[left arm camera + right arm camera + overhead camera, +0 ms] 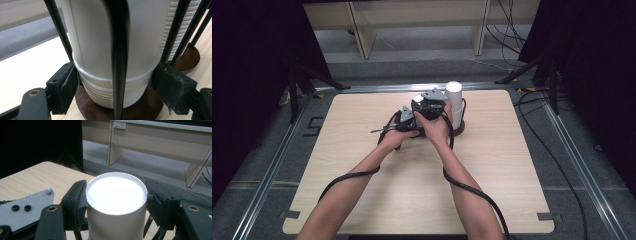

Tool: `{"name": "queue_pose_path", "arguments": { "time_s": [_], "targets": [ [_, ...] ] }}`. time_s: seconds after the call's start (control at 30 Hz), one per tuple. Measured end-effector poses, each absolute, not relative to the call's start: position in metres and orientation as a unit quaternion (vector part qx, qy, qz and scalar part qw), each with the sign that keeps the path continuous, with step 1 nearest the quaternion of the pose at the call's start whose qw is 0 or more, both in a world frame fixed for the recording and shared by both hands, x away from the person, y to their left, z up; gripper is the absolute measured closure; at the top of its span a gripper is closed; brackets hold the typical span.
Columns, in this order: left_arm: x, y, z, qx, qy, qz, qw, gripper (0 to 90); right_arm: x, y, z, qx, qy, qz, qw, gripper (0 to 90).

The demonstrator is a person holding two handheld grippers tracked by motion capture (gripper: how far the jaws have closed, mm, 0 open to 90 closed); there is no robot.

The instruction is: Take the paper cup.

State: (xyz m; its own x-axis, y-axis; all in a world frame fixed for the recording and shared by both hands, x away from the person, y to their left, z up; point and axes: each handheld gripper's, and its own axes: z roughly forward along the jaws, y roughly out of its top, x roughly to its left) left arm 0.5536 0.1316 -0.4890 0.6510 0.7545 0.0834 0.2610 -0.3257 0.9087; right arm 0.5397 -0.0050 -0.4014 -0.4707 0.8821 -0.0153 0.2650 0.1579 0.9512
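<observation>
Two hand-held grippers meet at a stack of white paper cups just above the centre of the high view, on the light wooden tabletop. The stack stands upside down inside a holder of thin black upright rods on a round dark-brown wooden base. Right gripper: jaws clamped on the top of the stack, one pad pressed against each side just under the flat white end, in the lower centre of the right gripper view. Left gripper: jaws sit low at the stack, at the ribbed rims of the nested cups near the base; the left pad touches the rims, the right pad lies at the far edge (contact there cannot be told, a rod crosses in front). A second ribbed white cup stack stands in its own rods at the upper right of the left gripper view. Both forearms enter from the bottom of the high view, cables trailing across the table.
</observation>
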Motion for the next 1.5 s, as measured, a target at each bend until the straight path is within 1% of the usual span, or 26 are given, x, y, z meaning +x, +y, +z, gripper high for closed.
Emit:
{"name": "queue_pose_path", "arguments": {
  "time_s": [0.03, 0.07, 0.1, 0.2, 0.3, 0.37, 0.43, 0.53, 0.57, 0.6, 0.73, 0.8, 0.83, 0.87, 0.9, 0.93, 0.97, 1.0, 1.07, 1.1, 1.13, 1.17, 1.2, 1.27, 1.3, 1.5],
  "targets": [
    [0.553, 0.131, -0.489, 0.771, 0.33, 0.255, 0.481, 22.2, 0.54, -0.006, -0.401, 0.416, 0.695, 0.503, 0.302, 36.8],
    [0.553, 0.132, -0.489, 0.776, 0.327, 0.255, 0.476, 22.2, 0.541, -0.008, -0.401, 0.417, 0.692, 0.501, 0.311, 36.9],
    [0.554, 0.131, -0.489, 0.774, 0.325, 0.255, 0.48, 22.3, 0.541, -0.008, -0.4, 0.428, 0.691, 0.504, 0.292, 36.8],
    [0.553, 0.131, -0.489, 0.774, 0.325, 0.255, 0.48, 22.4, 0.542, -0.009, -0.4, 0.43, 0.69, 0.506, 0.288, 36.9],
    [0.553, 0.131, -0.489, 0.778, 0.323, 0.258, 0.473, 23.0, 0.54, -0.004, -0.399, 0.393, 0.708, 0.489, 0.324, 37.0],
    [0.552, 0.132, -0.488, 0.78, 0.323, 0.258, 0.47, 23.1, 0.54, -0.004, -0.399, 0.393, 0.708, 0.488, 0.325, 37.0],
    [0.553, 0.132, -0.489, 0.778, 0.321, 0.259, 0.473, 23.2, 0.54, -0.004, -0.398, 0.404, 0.707, 0.491, 0.309, 36.9],
    [0.552, 0.13, -0.491, 0.776, 0.326, 0.254, 0.477, 24.0, 0.544, -0.009, -0.399, 0.405, 0.701, 0.499, 0.309, 37.0],
    [0.552, 0.13, -0.491, 0.778, 0.325, 0.253, 0.474, 24.0, 0.542, -0.009, -0.398, 0.43, 0.693, 0.498, 0.295, 37.0],
    [0.552, 0.13, -0.492, 0.781, 0.321, 0.257, 0.47, 26.2, 0.542, -0.011, -0.397, 0.43, 0.694, 0.495, 0.298, 37.0],
    [0.553, 0.134, -0.492, 0.774, 0.331, 0.253, 0.477, 29.7, 0.542, -0.01, -0.395, 0.428, 0.693, 0.496, 0.302, 37.1],
    [0.553, 0.134, -0.492, 0.775, 0.33, 0.253, 0.476, 29.3, 0.542, -0.009, -0.392, 0.436, 0.694, 0.492, 0.293, 37.0],
    [0.553, 0.135, -0.492, 0.776, 0.329, 0.253, 0.474, 29.1, 0.544, -0.01, -0.393, 0.426, 0.698, 0.488, 0.306, 36.9],
    [0.553, 0.136, -0.492, 0.785, 0.323, 0.254, 0.464, 29.1, 0.544, -0.01, -0.393, 0.426, 0.698, 0.488, 0.306, 36.9],
    [0.553, 0.135, -0.493, 0.775, 0.324, 0.26, 0.477, 28.2, 0.543, -0.01, -0.392, 0.434, 0.7, 0.485, 0.293, 36.9],
    [0.553, 0.133, -0.494, 0.769, 0.322, 0.262, 0.487, 23.1, 0.545, -0.01, -0.393, 0.423, 0.704, 0.489, 0.296, 36.8],
    [0.552, 0.133, -0.493, 0.771, 0.321, 0.267, 0.48, 23.1, 0.545, -0.01, -0.393, 0.423, 0.704, 0.489, 0.296, 36.8],
    [0.554, 0.134, -0.492, 0.775, 0.313, 0.269, 0.478, 21.1, 0.545, -0.009, -0.394, 0.431, 0.704, 0.489, 0.284, 36.7],
    [0.557, 0.134, -0.492, 0.771, 0.314, 0.263, 0.487, 18.9, 0.545, -0.008, -0.395, 0.432, 0.702, 0.489, 0.286, 36.7],
    [0.557, 0.133, -0.492, 0.766, 0.321, 0.258, 0.494, 19.0, 0.546, -0.007, -0.395, 0.428, 0.701, 0.492, 0.287, 36.6],
    [0.56, 0.134, -0.492, 0.775, 0.315, 0.258, 0.484, 18.5, 0.546, -0.007, -0.394, 0.431, 0.704, 0.491, 0.277, 36.4],
    [0.561, 0.133, -0.492, 0.772, 0.319, 0.254, 0.488, 17.8, 0.548, -0.008, -0.394, 0.425, 0.707, 0.485, 0.291, 36.2],
    [0.562, 0.132, -0.492, 0.772, 0.319, 0.252, 0.489, 17.5, 0.547, -0.008, -0.393, 0.435, 0.708, 0.482, 0.277, 35.9],
    [0.563, 0.13, -0.492, 0.772, 0.321, 0.253, 0.487, 17.4, 0.549, -0.008, -0.393, 0.436, 0.705, 0.481, 0.286, 35.5],
    [0.564, 0.129, -0.492, 0.77, 0.323, 0.251, 0.49, 18.2, 0.551, -0.009, -0.394, 0.433, 0.7, 0.481, 0.301, 35.4],
    [0.561, 0.128, -0.49, 0.774, 0.325, 0.251, 0.481, 19.8, 0.551, -0.009, -0.395, 0.429, 0.693, 0.492, 0.308, 36.5]
  ]
}}
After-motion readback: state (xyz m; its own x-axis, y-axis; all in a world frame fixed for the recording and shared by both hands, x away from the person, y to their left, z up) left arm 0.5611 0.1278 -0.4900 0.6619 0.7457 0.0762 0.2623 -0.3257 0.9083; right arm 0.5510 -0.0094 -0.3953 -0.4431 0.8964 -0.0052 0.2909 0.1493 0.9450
